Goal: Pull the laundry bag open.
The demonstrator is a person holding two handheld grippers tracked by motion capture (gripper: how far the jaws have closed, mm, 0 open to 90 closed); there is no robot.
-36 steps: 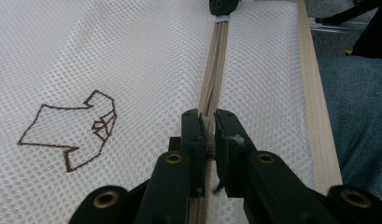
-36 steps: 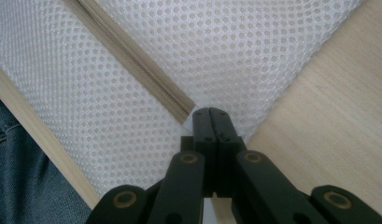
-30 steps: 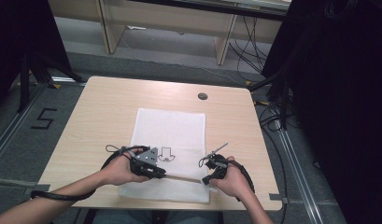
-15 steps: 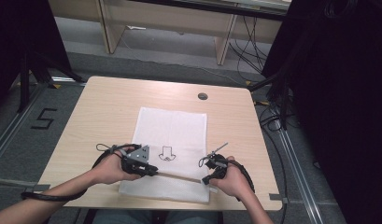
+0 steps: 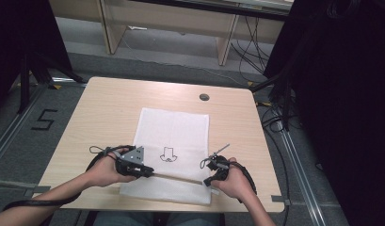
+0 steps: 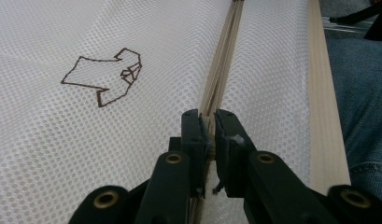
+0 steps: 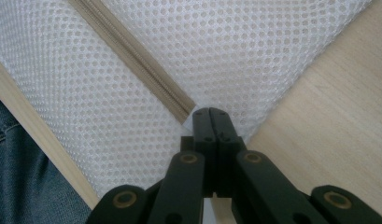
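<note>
Left gripper point(image 6: 206, 128) clamped on zipper point(image 6: 221, 70) | right gripper point(image 7: 210, 114) pinching zipper end | zipper axis along table's near edge

We take this for a lab recording bay — bare wooden table point(image 5: 110, 113), black drapes point(image 5: 340, 94) at both sides, loose cables point(image 5: 246, 47) on grey floor, taped "5" marker point(image 5: 43, 119) — desk legs point(image 5: 225, 44) behind.

A white mesh bag point(image 5: 173, 150) is laid on the table point(image 5: 110, 113); its near zipper point(image 5: 178, 177) is gripped by both tongs.
</note>
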